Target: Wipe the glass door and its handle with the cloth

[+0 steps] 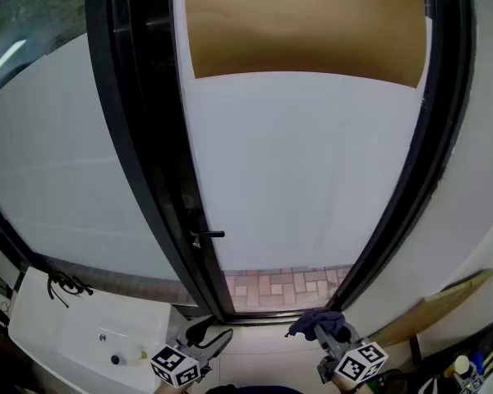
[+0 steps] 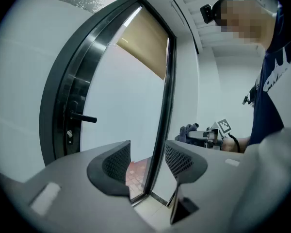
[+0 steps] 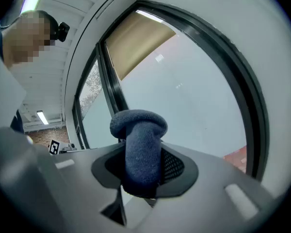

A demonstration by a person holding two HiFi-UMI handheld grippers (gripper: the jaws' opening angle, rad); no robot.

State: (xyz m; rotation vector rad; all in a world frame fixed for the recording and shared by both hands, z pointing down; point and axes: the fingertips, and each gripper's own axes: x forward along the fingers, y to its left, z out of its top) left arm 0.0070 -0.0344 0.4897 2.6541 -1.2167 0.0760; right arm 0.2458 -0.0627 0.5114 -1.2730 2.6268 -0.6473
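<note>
Cloth (image 3: 138, 144) pinched, glass door (image 1: 304, 162) not yet wiped.
The door fills your view, handle (image 1: 207, 235) at its left edge. Your right hand-held gripper (image 3: 141, 169) clamps the bunched cloth upright, probably so its free end meets glass first, low near the door's bottom edge. Your left hand-held gripper (image 2: 148, 160) gapes wide, empty.

Floor (image 1: 263, 353) is pale tile on the near side, up to the glass door (image 1: 304, 162) threshold. Far side of the threshold is reddish brick paving (image 1: 283, 287). Wooden board (image 1: 431, 306) at near right, white basin (image 1: 82, 331) at near left.
</note>
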